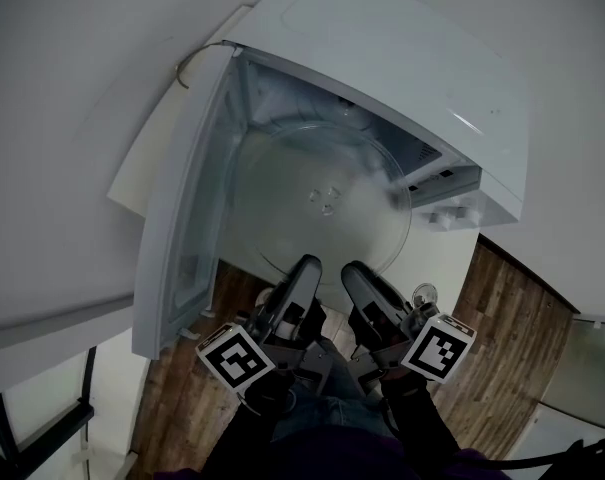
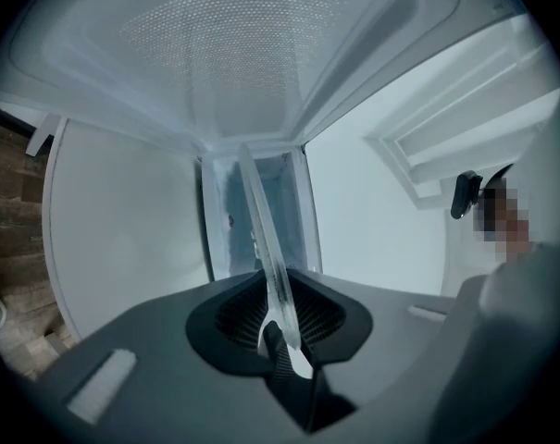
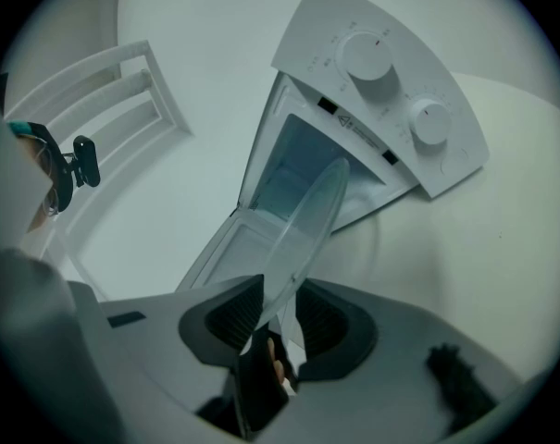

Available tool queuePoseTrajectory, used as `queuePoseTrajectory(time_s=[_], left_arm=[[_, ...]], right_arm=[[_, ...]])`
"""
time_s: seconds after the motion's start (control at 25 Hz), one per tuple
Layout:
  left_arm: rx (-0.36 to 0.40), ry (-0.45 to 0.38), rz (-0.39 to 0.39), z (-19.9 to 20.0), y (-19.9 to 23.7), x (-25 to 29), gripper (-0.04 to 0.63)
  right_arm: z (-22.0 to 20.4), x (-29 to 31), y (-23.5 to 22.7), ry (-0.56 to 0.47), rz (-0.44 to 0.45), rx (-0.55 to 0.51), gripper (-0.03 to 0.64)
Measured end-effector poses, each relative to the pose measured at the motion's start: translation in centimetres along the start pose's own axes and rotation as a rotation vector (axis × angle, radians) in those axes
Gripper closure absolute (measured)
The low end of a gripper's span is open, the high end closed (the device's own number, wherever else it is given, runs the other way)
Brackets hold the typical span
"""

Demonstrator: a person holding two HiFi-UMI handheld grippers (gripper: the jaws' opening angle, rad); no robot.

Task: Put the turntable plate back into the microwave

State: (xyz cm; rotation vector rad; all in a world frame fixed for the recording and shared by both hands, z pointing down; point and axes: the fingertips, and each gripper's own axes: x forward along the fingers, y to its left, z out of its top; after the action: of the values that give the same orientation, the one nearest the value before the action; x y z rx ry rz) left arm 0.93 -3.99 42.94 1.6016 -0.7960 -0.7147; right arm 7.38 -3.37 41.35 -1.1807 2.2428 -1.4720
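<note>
The clear glass turntable plate (image 1: pixel 322 193) hangs flat in front of the open white microwave (image 1: pixel 412 68), its far part at the cavity mouth. My left gripper (image 1: pixel 307 266) is shut on the plate's near rim, and my right gripper (image 1: pixel 354 273) is shut on the same rim just beside it. In the left gripper view the plate (image 2: pixel 266 239) runs edge-on out of the left gripper (image 2: pixel 278 317) toward the cavity (image 2: pixel 261 192). In the right gripper view the plate (image 3: pixel 307 220) rises tilted from the right gripper (image 3: pixel 278 326) toward the cavity (image 3: pixel 293 169).
The microwave door (image 1: pixel 182 228) stands swung open on the left. Two control knobs (image 3: pixel 367 54) sit on the panel right of the cavity. A white slatted chair (image 3: pixel 113 100) stands to the left. Wooden floor (image 1: pixel 502 328) lies below the white counter (image 1: pixel 142 168).
</note>
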Motion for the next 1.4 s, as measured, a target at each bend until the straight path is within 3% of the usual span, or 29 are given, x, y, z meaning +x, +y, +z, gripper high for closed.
queuePoseTrajectory(time_s=[0.4, 0.56, 0.84, 1.04, 1.2, 1.4], left_arm=[[0.004, -0.032, -0.036, 1.2, 1.0, 1.4, 0.523], [0.018, -0.009, 0.005, 1.5, 2.5, 1.6, 0.522], [0.002, 0.004, -0.065, 2.6, 1.9, 3.7, 0.522], [0.027, 0.042, -0.052, 3.0, 2.5, 4.8, 0.522], [0.001, 0.058, -0.083, 3.3, 2.0, 6.2, 0.520], [0.006, 0.093, -0.066, 3.8, 2.8, 6.9, 0.520]], right_arm=[[0.7, 1.7, -1.2, -0.027, 0.000, -0.040, 0.503], [1.1, 2.4, -1.4, -0.038, -0.004, -0.049, 0.503], [2.3, 3.5, -1.9, -0.067, -0.012, -0.070, 0.502], [3.2, 4.1, -2.3, -0.094, -0.025, -0.073, 0.502], [4.1, 4.5, -2.7, -0.113, -0.037, -0.083, 0.500], [4.7, 5.2, -2.9, -0.136, -0.045, -0.082, 0.499]])
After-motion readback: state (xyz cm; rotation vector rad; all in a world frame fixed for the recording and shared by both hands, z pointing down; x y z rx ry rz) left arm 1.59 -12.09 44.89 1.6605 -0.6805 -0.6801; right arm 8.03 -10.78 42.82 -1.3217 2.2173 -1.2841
